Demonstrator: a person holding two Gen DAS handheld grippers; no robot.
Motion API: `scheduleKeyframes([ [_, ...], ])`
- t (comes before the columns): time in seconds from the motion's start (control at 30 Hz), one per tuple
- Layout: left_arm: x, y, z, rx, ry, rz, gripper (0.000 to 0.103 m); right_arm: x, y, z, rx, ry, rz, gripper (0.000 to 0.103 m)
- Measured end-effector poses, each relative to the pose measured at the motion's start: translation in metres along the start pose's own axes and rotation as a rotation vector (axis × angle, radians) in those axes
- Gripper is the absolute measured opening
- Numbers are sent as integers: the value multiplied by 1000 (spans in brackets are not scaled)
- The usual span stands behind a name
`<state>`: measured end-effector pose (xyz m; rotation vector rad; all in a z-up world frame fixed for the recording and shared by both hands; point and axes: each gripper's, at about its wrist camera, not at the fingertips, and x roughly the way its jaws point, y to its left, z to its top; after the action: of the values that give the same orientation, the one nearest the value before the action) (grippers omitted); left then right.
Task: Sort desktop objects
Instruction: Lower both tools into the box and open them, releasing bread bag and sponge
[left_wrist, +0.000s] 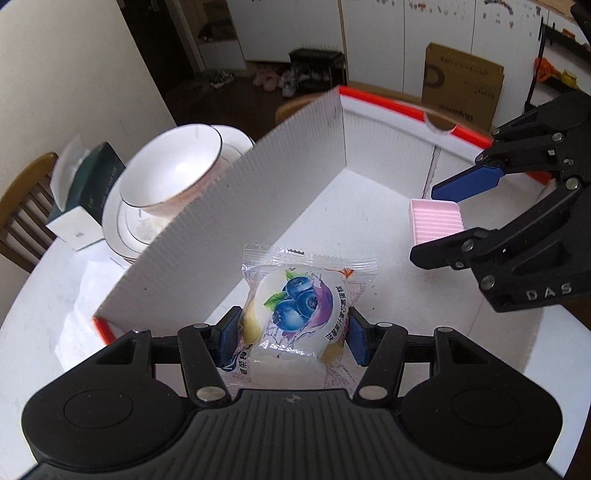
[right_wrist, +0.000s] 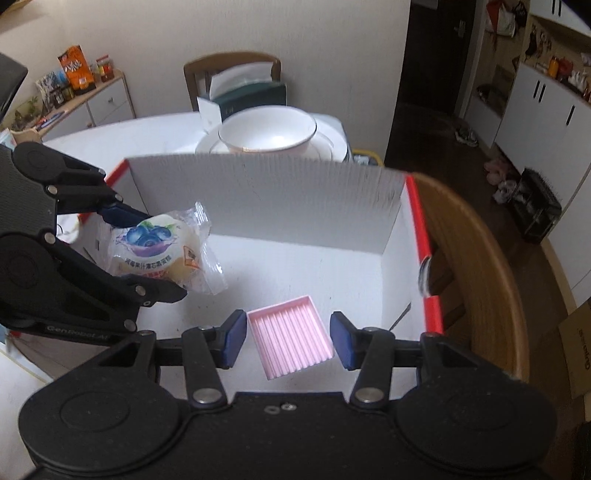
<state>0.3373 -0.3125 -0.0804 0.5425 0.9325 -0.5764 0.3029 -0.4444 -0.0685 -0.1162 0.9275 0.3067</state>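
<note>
- Left wrist view: the left gripper (left_wrist: 293, 334) has its blue fingers (left_wrist: 226, 338) clamped on a blueberry cake packet (left_wrist: 295, 310), held over the floor of the white corrugated box (left_wrist: 258, 206) near its open front. The packet looks light and soft, its clear film slippery and crinkly; squeezing the plump middle, as here, seems the safest hold, though a hard pinch would likely crush the cake.
- Also in this view, the right gripper (left_wrist: 437, 221) hovers with fingers apart over a pink ribbed tray (left_wrist: 436, 221) inside the box. A white bowl (left_wrist: 173, 173) on stacked plates stands on the worktop (left_wrist: 44, 280) just outside the box wall.
- Right wrist view: the right gripper (right_wrist: 288, 338) straddles the pink ribbed tray (right_wrist: 290, 341), fingers spread and not touching it; whether the tray rests on the box floor is probably so, but motion blur makes it hard to confirm. The tray looks stiff and light, best taken across its two long sides.
</note>
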Motion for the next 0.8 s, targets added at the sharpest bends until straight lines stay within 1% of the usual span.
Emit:
scheduleKeyframes([
  [0.17,16,-1,4,4,53,-15,57,12,0,-1,-2,45,16,49],
  [0.3,28,-6,4,39,116,-31,57,21,1,-1,-17,95,10,49],
  [0.5,39,-12,2,66,172,-48,57,31,2,-5,-29,156,4,49],
  [0.8,54,-14,3,75,251,-68,57,43,-1,-9,-22,196,0,49],
])
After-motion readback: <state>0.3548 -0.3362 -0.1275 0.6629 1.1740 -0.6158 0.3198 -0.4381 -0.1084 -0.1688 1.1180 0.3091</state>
